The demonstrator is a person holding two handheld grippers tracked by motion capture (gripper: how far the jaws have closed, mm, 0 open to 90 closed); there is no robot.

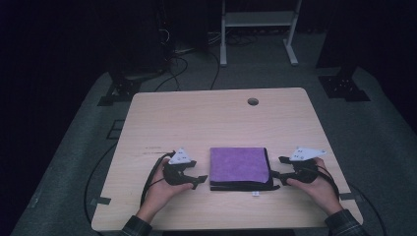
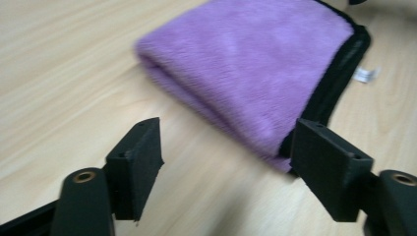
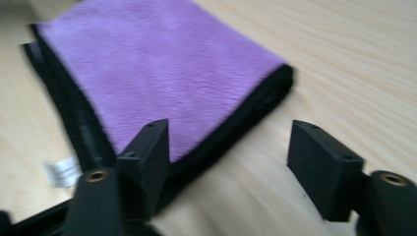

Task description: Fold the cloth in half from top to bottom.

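A folded purple cloth [image 1: 239, 167] with a black edge lies flat near the front middle of the wooden table [image 1: 211, 118]. My left gripper [image 1: 195, 173] rests just left of it, jaws open and apart from the cloth. In the left gripper view the cloth [image 2: 255, 64] lies ahead of the open left gripper [image 2: 228, 140], its near corner close to the right jaw. My right gripper [image 1: 279, 167] sits at the cloth's right edge. In the right gripper view the right gripper [image 3: 231, 142] stands open, with the cloth [image 3: 157, 73] just beyond its left jaw and bare table between the jaws.
A small white tag [image 1: 255, 193] sticks out from the cloth's front edge. A round cable hole [image 1: 253, 102] sits near the table's far edge. Behind the table are a white frame [image 1: 258, 29] and floor cables [image 1: 182, 69]. Bare tabletop stretches beyond the cloth.
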